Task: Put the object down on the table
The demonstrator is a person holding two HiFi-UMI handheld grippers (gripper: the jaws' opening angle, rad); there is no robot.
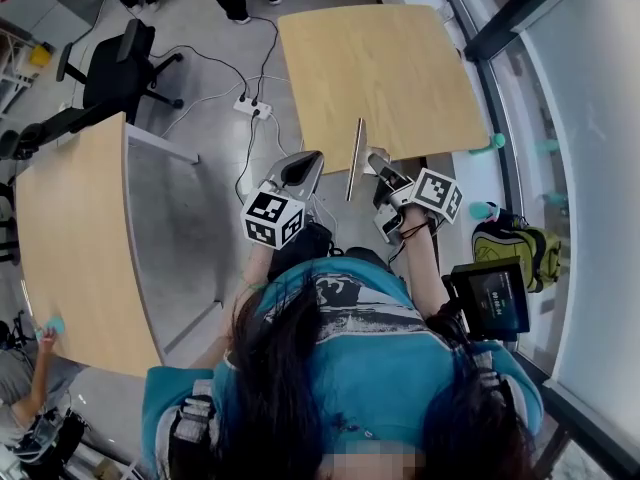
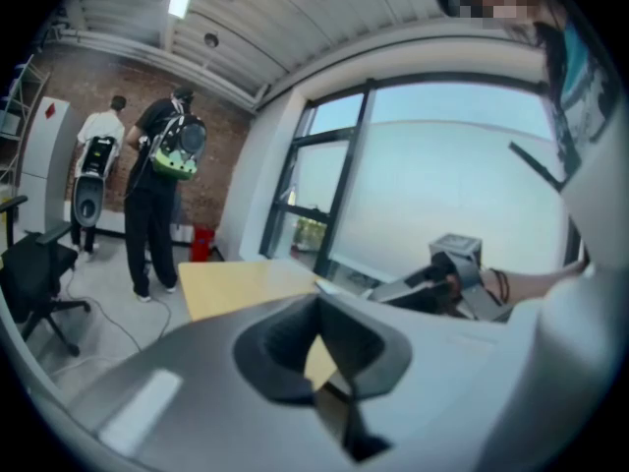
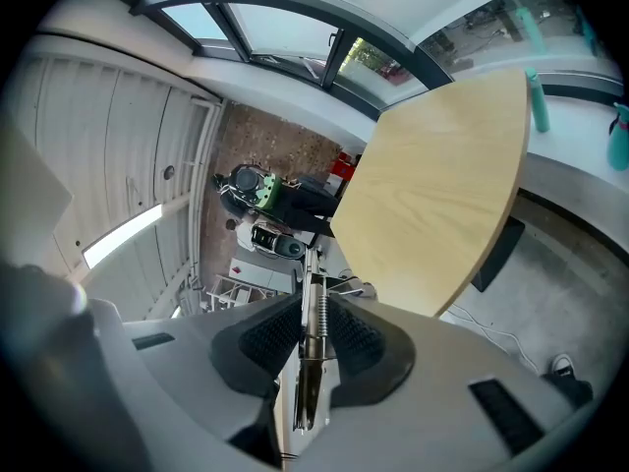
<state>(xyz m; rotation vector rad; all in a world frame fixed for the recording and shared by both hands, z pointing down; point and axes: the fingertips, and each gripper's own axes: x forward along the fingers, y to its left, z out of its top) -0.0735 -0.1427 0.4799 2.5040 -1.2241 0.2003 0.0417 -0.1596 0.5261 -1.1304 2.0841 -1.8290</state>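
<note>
The left gripper [image 2: 318,315] has its jaws drawn together with nothing between the dark pads. Just to its right, the right gripper [image 3: 313,308] is clamped on a thin metal tool [image 1: 356,156] with a small spring along it, pinched edge-on between the ribbed pads. The tool is held in the air, pointing away from the person. In the head view its far end overlaps the near edge of the table [image 1: 390,68], but it does not lie on the tabletop.

At the person's right side sit a dark screen [image 1: 492,300] and, just beyond it, a yellow-green backpack [image 1: 515,243] on the floor; what it holds cannot be seen. Two teal bottles [image 1: 492,143] stand by the window, their contents not visible.

A second table [image 1: 70,238] stands to the left. Farther off, a power strip [image 1: 254,108] with trailing cables lies on the floor, and a black chair [image 1: 118,68] stands beyond it.
</note>
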